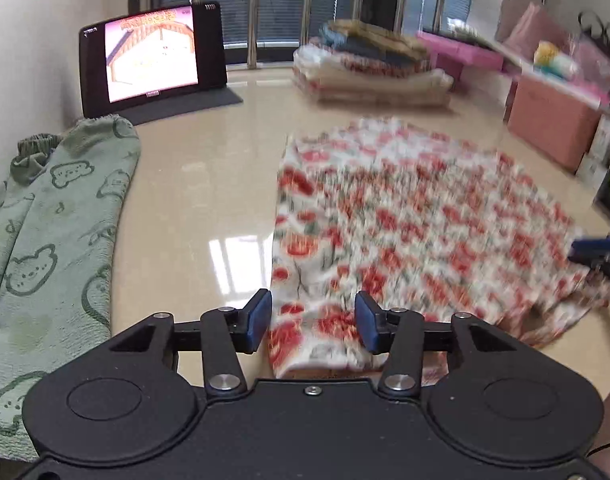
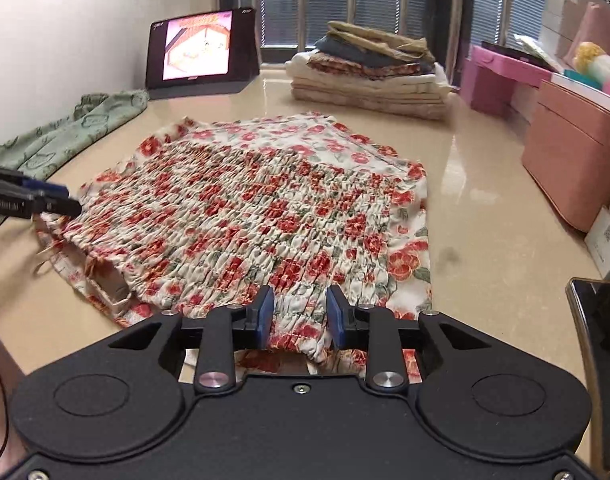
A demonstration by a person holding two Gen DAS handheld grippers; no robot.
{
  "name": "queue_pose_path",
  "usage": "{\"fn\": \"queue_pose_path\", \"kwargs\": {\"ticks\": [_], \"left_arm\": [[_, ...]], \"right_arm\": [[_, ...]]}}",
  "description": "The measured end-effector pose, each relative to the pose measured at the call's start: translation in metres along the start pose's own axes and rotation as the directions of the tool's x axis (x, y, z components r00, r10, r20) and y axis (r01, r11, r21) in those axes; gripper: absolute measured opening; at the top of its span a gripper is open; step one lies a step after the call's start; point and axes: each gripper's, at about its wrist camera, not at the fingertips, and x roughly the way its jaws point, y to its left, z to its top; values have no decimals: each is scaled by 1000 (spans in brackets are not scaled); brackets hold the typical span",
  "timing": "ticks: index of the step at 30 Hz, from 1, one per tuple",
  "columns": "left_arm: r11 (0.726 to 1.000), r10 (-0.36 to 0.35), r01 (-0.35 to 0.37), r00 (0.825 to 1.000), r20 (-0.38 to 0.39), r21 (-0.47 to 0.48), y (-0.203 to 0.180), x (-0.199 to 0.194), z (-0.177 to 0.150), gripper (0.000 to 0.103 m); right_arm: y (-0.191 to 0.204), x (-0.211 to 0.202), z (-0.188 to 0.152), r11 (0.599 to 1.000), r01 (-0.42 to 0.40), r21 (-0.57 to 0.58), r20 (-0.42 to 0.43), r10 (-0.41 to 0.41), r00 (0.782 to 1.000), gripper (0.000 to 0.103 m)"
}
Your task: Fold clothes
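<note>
A red-flowered smocked top [image 2: 249, 208] lies spread on the beige table [image 2: 485, 200]. My right gripper [image 2: 301, 316] is at its near hem, and a raised bunch of the cloth is pinched between the blue pads. My left gripper [image 1: 313, 322] is over the top's [image 1: 405, 220] other near corner. Its pads stand apart, with the cloth lying loose between them. In the left wrist view the top is blurred and the right gripper [image 1: 585, 248] shows at the far right edge. In the right wrist view the left gripper [image 2: 71, 202] is at the top's left corner.
A green bear-print garment [image 1: 57, 216] lies along the table's left side. A lit tablet [image 2: 201, 48] stands at the back left, and a stack of folded clothes [image 2: 369, 76] is at the back. Pink boxes [image 2: 573, 148] line the right, with a dark phone [image 2: 601, 320] close by.
</note>
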Motion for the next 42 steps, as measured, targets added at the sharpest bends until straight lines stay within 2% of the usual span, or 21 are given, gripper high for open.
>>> {"fn": "queue_pose_path", "kwargs": {"ticks": [1,2,3,4,6,7,9,12,15,17,19,22,23,27,32,34,35,36,37,39,42], "left_arm": [[1000,-7,7,999,38,6,-1,-7,5,67],[999,-16,14,997,72,29,-6,-14,12,86],[998,-25,20,994,106,55,-12,-21,19,103],[996,-36,25,990,139,80,-18,-27,27,103],[988,-93,72,983,156,136,-33,-29,42,103],[984,-118,96,982,148,149,-42,-27,49,103],[978,-158,137,979,127,158,-53,-15,64,103],[969,-194,177,977,89,172,-69,7,82,103],[946,-254,256,967,-39,197,-83,44,82,103],[935,-268,287,957,-114,211,-90,67,74,103],[928,-244,274,959,-142,253,-96,83,61,101],[917,-248,294,949,-192,269,-92,100,44,95],[915,-249,297,948,-197,272,-90,104,39,96],[909,-256,303,948,-192,287,-86,102,35,98],[908,-253,301,948,-193,291,-89,102,34,103],[908,-251,301,948,-196,291,-89,102,35,103],[908,-250,300,948,-197,292,-89,102,36,103],[907,-250,300,948,-198,294,-89,102,36,103],[908,-248,300,948,-200,293,-89,102,36,103],[910,-245,297,948,-203,290,-89,103,37,103],[912,-245,295,949,-198,284,-88,104,37,103]], "right_arm": [[-4,-10,11,1000,-26,2,26,26,999,31],[-9,-20,21,999,-52,4,51,52,997,33],[-14,-31,36,997,-77,0,81,77,994,43],[-19,-42,55,995,-101,-9,116,102,988,51],[-27,-56,96,989,-143,-47,159,149,976,88],[-29,-55,118,985,-155,-77,165,166,972,94],[-29,-51,160,976,-171,-139,165,193,967,98],[-22,-9,205,969,-140,-204,111,165,980,98],[-24,49,230,964,-144,-224,81,165,983,98],[-29,94,239,967,-180,-178,-8,182,983,97],[-35,140,243,971,-211,-112,-106,199,974,90],[-37,193,237,979,-190,-74,-202,172,964,68],[-37,208,235,981,-181,-72,-230,161,960,58],[-42,246,229,985,-155,-73,-272,130,954,55],[-46,267,225,981,-173,-92,-291,139,946,55],[-43,266,222,974,-182,-135,-282,138,950,46],[-42,265,222,972,-183,-150,-284,136,949,38],[-41,264,223,972,-184,-147,-292,135,947,16],[-41,263,224,974,-182,-138,-305,133,943,3],[-37,259,224,975,-176,-137,-326,124,937,2],[-33,245,227,972,-174,-159,-293,121,948,1]]}}
